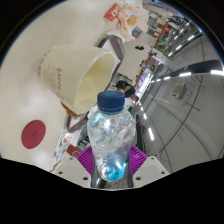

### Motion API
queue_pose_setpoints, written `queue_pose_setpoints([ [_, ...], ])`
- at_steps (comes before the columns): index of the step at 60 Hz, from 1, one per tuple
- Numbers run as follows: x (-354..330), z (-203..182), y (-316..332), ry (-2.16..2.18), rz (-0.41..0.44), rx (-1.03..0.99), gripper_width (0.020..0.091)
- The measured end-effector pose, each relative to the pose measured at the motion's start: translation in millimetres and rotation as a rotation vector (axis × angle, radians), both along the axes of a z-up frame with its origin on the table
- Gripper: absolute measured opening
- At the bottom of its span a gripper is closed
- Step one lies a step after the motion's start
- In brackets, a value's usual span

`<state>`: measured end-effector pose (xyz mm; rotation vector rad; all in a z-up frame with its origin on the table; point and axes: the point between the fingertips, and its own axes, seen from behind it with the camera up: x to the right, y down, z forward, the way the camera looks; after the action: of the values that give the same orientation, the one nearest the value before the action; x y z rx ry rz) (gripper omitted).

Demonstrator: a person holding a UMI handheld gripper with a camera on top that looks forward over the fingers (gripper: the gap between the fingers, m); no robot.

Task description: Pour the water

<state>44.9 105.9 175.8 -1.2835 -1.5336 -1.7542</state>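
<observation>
Purple pads [88,158] of the gripper [110,165] clamp the water bottle [110,140]; its blue cap [111,100] nears the cream cup's rim [95,72].

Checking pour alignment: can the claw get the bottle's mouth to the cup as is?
Probably yes. The claw is shut on the water bottle, and the pale cup lies just beyond it, its opening facing the bottle, nothing between. But the blue cap looks still on, so no water yet.

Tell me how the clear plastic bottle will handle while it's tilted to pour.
The bottle, clamped between the gripper pads, looks thin-walled, so it may flex. It seems partly filled, so weight may shift. Its blue cap is still on; nothing pours yet.
</observation>
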Motion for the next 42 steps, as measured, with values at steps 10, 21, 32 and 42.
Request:
queue_pose_setpoints([
  [10,-2,11,-7,0.224,-0.016,0.024,0.0405],
  [21,-4,38,-19,0.792,-0.021,0.088,0.0406],
  [32,2,40,-33,1.395,-0.086,0.110,0.0408],
  [42,17,-7,-38,1.659,-0.140,0.039,0.0408],
])
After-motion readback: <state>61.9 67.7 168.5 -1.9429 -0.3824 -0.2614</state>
